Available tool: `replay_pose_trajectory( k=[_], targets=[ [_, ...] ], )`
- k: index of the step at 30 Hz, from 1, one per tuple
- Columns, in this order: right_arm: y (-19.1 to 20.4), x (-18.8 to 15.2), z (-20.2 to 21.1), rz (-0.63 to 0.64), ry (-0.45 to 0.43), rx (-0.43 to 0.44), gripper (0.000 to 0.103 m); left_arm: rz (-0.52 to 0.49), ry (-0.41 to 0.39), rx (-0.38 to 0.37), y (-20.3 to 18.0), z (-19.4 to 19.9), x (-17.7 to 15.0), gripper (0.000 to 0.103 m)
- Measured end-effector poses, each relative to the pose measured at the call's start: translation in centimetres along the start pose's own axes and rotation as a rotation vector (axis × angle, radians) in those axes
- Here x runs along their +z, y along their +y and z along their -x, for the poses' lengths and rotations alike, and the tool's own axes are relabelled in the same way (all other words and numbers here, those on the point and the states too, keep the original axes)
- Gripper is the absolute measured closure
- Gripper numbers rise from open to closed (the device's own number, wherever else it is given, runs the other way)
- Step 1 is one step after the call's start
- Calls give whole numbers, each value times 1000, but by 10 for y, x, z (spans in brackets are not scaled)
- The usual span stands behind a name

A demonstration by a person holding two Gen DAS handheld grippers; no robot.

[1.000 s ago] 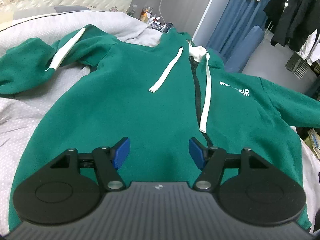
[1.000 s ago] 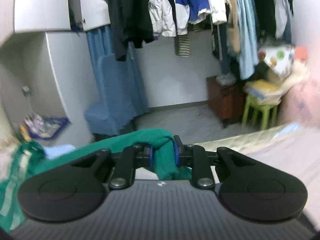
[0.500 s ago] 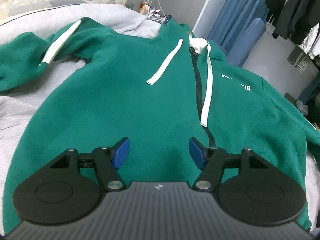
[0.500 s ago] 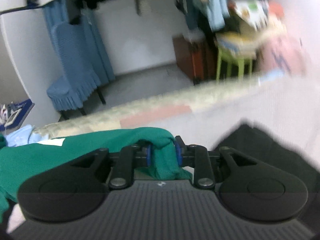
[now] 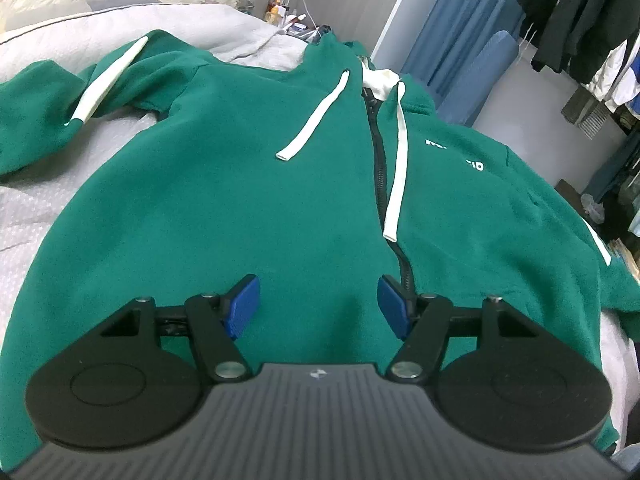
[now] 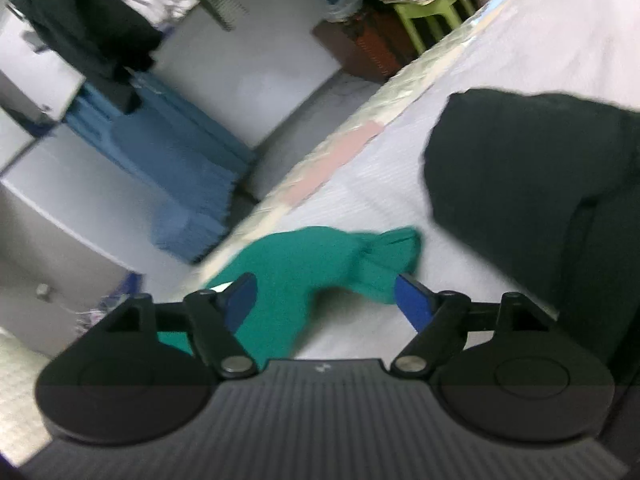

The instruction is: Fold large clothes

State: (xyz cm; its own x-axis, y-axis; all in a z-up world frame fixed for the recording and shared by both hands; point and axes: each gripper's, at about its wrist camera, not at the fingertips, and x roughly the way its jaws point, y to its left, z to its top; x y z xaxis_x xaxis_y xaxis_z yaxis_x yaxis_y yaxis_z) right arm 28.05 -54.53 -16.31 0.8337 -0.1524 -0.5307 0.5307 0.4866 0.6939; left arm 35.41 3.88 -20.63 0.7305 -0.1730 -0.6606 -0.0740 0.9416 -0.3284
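Left wrist view: left gripper (image 5: 319, 300) wide open, empty, above green fleece zip hoodie (image 5: 248, 200); right gripper (image 6: 324, 300) open, empty, over sleeve cuff (image 6: 384, 256). Pinch sleeve, fold across chest flat.

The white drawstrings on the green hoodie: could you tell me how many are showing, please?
2. One drawstring lies slanting across the hoodie left of the zipper; the other runs straight down just right of it. None seems hidden.

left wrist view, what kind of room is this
Most likely a bedroom at home: a green hoodie lies spread on a bed with a pale quilt, and clothes hang on a rack beside blue curtains.
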Motion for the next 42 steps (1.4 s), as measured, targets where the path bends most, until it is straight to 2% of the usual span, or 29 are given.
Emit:
replay_pose_trajectory(
  k=[2, 5, 8, 12, 17, 24, 28, 31, 32, 33, 35, 36, 38, 42],
  targets=[
    [5, -7, -1, -27, 21, 54, 24, -3, -1, 0, 0, 0, -1, 33],
    [8, -20, -12, -92, 40, 109, 17, -9, -2, 2, -1, 1, -3, 33],
    [2, -38, -35, -197, 84, 127, 16, -11, -2, 3, -1, 1, -4, 33],
    [-7, -53, -66, -260, 102, 109, 16, -17, 0, 6, -1, 0, -6, 33],
    [-31, -44, -101, -350, -29, 96, 16, -4, 18, 10, 2, -7, -6, 33],
    [-56, -6, -129, -465, -225, 136, 16, -16, 17, 19, 0, -12, -8, 31],
    [-59, 16, -149, -485, -227, 129, 15, 3, 34, 28, 0, -17, -6, 29],
    [-62, 36, -159, -478, -214, 138, 16, 47, 44, -3, 1, -18, -2, 28],
    [-62, 42, -163, -474, -209, 128, 18, 55, 44, -2, 1, -19, -2, 28],
    [-62, 48, -166, -466, -213, 107, 28, 65, 44, 0, 2, -19, -1, 28],
    [-59, 59, -171, -411, -206, 46, 55, 80, 46, -1, 4, -21, 0, 28],
    [-58, 65, -171, -363, -197, 18, 77, 83, 45, 2, 4, -22, 1, 28],
    [-52, 75, -168, -278, -208, -10, 79, 81, 38, 15, 5, -23, 4, 28],
    [-26, 100, -151, -103, -285, 2, 81, 83, 33, 43, 8, -25, 8, 28]
  ],
)
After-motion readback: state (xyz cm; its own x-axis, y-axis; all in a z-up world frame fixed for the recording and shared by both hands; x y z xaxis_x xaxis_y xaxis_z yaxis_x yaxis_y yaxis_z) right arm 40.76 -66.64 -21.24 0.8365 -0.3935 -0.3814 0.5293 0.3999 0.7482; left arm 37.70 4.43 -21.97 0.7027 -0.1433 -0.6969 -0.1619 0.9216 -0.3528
